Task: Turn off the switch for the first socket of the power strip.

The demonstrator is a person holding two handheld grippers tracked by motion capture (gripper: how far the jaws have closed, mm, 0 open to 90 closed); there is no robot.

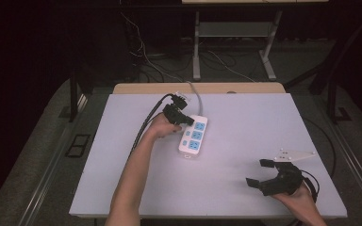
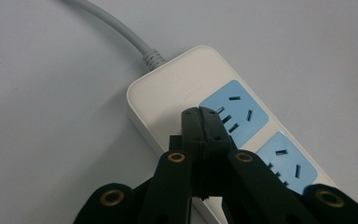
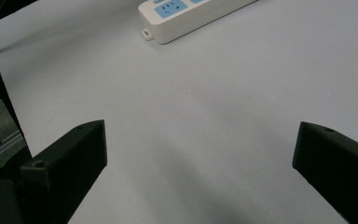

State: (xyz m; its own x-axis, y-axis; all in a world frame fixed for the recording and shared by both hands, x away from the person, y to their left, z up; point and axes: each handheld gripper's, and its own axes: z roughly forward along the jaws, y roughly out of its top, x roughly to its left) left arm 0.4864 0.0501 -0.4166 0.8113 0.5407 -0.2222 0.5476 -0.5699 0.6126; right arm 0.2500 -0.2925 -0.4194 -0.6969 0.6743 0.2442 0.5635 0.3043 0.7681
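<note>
I can read no text anywhere in my views. On the white power strip (image 2: 177, 93), in my left gripper view, I see a few lines of faint embossed lettering on the blank end near its grey cord (image 2: 121, 30), just beyond the first blue socket (image 2: 235, 112), but they are too pale and small for me to make out. I find no brand, number or sign I can read on the table (image 1: 245, 122).

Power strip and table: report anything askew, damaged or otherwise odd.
Nothing stands out. The white power strip lies flat on the table, slightly diagonal, casing intact, no plugs in its blue sockets. The left gripper, jaws shut, sits over its cable end; the right gripper is open.
</note>
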